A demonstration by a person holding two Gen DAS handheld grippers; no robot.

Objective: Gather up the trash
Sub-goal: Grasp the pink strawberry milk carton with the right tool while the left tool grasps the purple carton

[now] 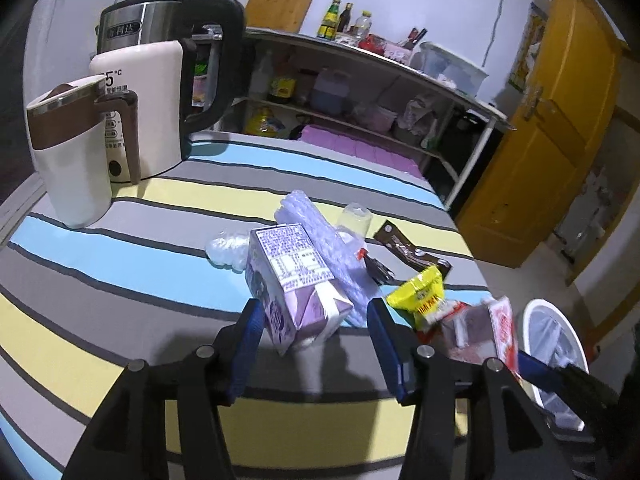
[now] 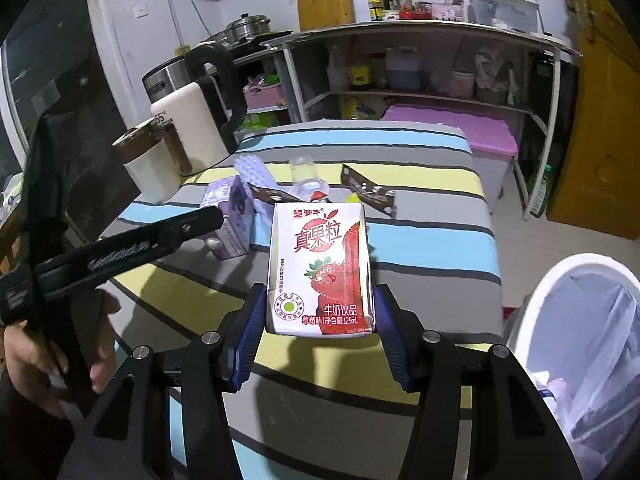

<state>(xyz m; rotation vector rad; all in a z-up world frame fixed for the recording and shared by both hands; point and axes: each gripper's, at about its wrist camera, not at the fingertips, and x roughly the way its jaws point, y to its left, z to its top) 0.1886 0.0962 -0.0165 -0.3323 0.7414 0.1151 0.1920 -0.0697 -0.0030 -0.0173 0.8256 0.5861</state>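
Right claw (image 2: 318,316) clamps the strawberry milk carton (image 2: 320,268) above the striped surface (image 2: 432,240); next it swings to the white bin (image 2: 560,280) and lets go. Left claw (image 1: 316,332) is wide, empty, straddling the purple carton (image 1: 296,280). Bin contents unclear, probably wrappers; its far side is cut off.

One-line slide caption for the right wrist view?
Right gripper clamps a strawberry milk carton above the striped table, white trash bin at its right.
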